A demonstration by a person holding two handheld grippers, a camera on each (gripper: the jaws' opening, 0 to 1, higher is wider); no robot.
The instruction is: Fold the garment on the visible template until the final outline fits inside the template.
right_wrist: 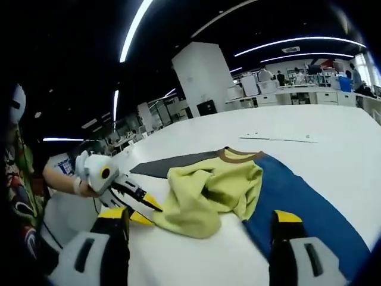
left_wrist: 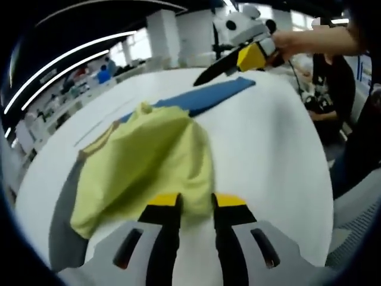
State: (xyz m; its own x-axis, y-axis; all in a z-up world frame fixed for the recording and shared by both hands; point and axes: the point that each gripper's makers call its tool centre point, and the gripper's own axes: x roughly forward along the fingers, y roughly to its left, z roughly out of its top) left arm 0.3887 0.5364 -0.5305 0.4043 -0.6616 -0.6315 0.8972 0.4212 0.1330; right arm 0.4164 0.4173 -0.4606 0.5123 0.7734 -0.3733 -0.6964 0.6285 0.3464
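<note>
1. Left gripper view. The garment (left_wrist: 149,161), a yellow-green top, lies bunched on the white desk (left_wrist: 268,155), draped over a flat template whose blue part (left_wrist: 205,95) runs out beyond it and whose grey part (left_wrist: 62,226) shows at its near side. The cloth looks light, soft and limp, so it will likely sag and crease and not hold a fold; a hem, a shoulder or the collar edge seems the best place to take hold, pinching one layer.

2. In the same view the left tool (left_wrist: 196,205) rises from the bottom with its jaws nearly together, only a narrow gap between the yellow tips. They sit at the near hem of the garment; whether cloth is pinched between them cannot be told. The tool points along the desk toward the far end of the template.

3. Beyond the garment, the right tool (left_wrist: 223,68) hangs above the far end of the blue template part, held by a person's hand (left_wrist: 297,42). Nothing shows in its tips.

4. Right gripper view. The garment (right_wrist: 211,193) lies crumpled where the grey (right_wrist: 172,164) and blue (right_wrist: 297,202) template parts meet, its brown collar (right_wrist: 241,155) on the far side.

5. The right tool (right_wrist: 199,223) stands wide open and empty, raised short of the garment's near edge.

6. The left tool (right_wrist: 140,202) reaches in low at the garment's edge, held in a hand (right_wrist: 83,179).
</note>
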